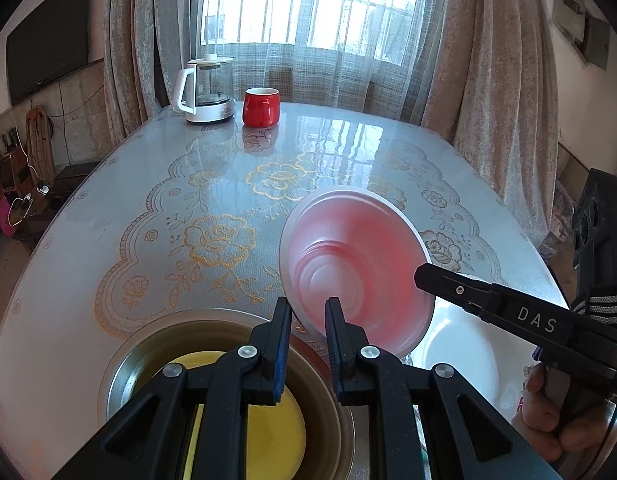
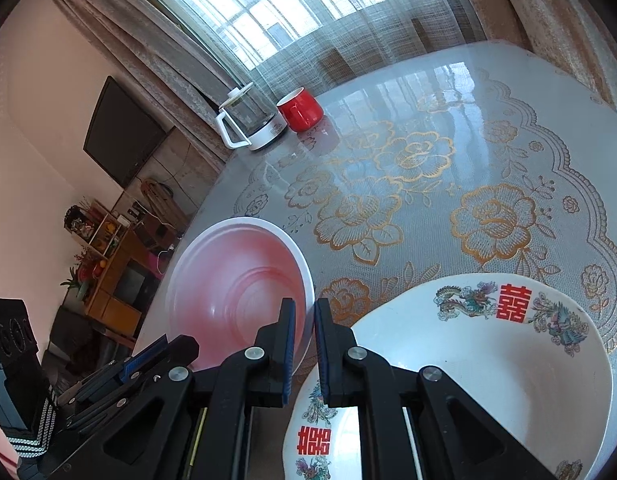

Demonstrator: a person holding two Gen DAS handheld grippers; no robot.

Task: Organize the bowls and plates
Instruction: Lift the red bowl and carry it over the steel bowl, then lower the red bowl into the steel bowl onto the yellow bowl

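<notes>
Nearest the left wrist camera: left gripper (image 1: 308,312), fingers drawn in and pinching the near rim of the pink bowl (image 1: 356,268). The rim passes between the pads; the bowl is tilted, its inside facing the camera, and appears lifted off the tabletop (image 1: 212,184). Below the left gripper sits a metal bowl (image 1: 124,364) with a yellow dish (image 1: 268,428) inside it.

Right gripper (image 2: 304,320): fingers likewise drawn in on the same bowl's rim (image 2: 240,280) at its other side. So both grippers hold one bowl, on roughly opposite edges. Under the right gripper lies a white plate with red characters (image 2: 488,360), resting on the tabletop.

Handling estimate: the pink bowl looks thin, translucent plastic, so light, slightly flexible, not fragile. Its glossy rim may slip or flex under a narrow pinch; the rim is the only practical hold. The white plate looks ceramic: heavier, stiff, chippable, best gripped at the raised edge.

Far end of tabletop: red mug (image 1: 260,106) and glass kettle (image 1: 206,90), well apart from the work.
</notes>
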